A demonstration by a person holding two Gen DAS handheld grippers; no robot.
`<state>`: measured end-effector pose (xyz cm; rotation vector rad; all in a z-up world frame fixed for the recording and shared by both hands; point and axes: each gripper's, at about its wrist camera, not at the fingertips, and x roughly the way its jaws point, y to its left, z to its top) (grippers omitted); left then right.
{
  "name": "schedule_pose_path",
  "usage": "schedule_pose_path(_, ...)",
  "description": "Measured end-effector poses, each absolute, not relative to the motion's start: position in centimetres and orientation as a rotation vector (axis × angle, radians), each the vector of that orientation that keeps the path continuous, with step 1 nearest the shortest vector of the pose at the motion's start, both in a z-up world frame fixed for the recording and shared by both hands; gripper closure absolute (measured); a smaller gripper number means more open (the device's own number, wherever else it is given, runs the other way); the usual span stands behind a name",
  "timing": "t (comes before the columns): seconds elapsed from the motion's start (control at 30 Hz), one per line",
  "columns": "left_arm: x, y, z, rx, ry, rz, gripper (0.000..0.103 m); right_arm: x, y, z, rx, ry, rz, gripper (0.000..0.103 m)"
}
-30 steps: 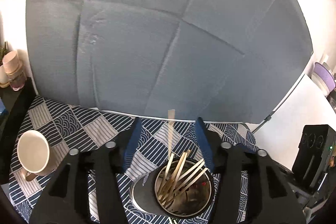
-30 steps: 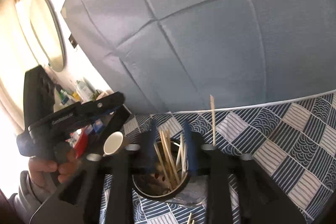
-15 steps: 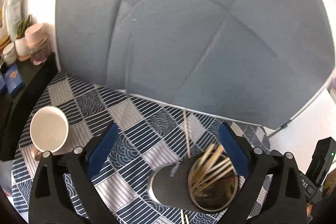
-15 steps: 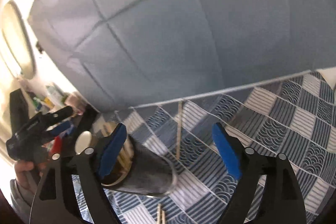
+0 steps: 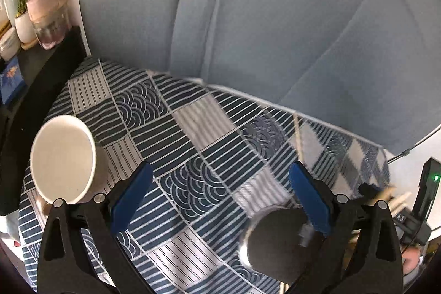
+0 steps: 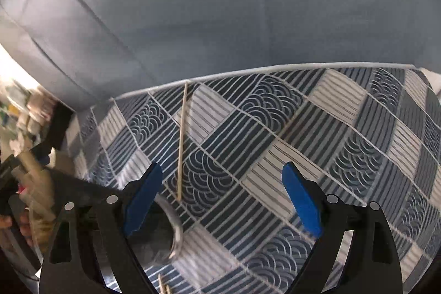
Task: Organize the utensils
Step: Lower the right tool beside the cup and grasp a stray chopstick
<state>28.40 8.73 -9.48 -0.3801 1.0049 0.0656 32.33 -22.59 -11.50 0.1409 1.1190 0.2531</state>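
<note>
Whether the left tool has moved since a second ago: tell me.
Yes. The left tool has swung toward the white mug: the metal holder, centred between its fingers before, now lies under the finger on the picture's right.

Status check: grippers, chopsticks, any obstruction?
Left gripper and right gripper open, empty. One wooden chopstick loose on the patterned cloth. Dark metal holder beside it; nothing blocking.

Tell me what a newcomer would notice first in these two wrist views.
Probably the bold blue-and-white patterned tablecloth filling both views under a grey backdrop. Next, the single wooden chopstick lying alone on the cloth ahead of the open right gripper, and the dark metal holder at the lower right of the left view. A white cup stands at that view's left edge.
</note>
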Motion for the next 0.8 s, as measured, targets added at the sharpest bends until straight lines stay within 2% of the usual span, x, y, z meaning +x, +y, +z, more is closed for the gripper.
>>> schedule_pose_path(0.3,31.9,8.3,-14.3,-0.285,1.116,0.052,0.006,38.7,-18.4,-16.4,0.076,1.220,0.283,0.019)
schedule_pose_path(0.53,33.4,7.6,-16.8,-0.221,1.163,0.022,0.006,41.4,-15.0,-17.7,0.017,1.222,0.311,0.021)
schedule_pose_path(0.6,33.7,7.7,-17.3,-0.217,1.176,0.025,0.006,41.7,-14.0,-18.2,-0.038,1.225,0.306,0.028)
schedule_pose_path(0.7,33.9,7.9,-17.8,-0.216,1.179,0.031,0.006,41.4,-12.9,-18.8,-0.154,1.206,0.293,0.046)
schedule_pose_path(0.77,34.0,8.0,-17.8,-0.209,1.178,0.037,0.006,41.0,-12.5,-18.9,-0.199,1.191,0.298,0.053)
schedule_pose_path(0.8,33.9,8.0,-17.9,-0.205,1.178,0.040,0.006,40.8,-12.6,-18.8,-0.199,1.188,0.303,0.062)
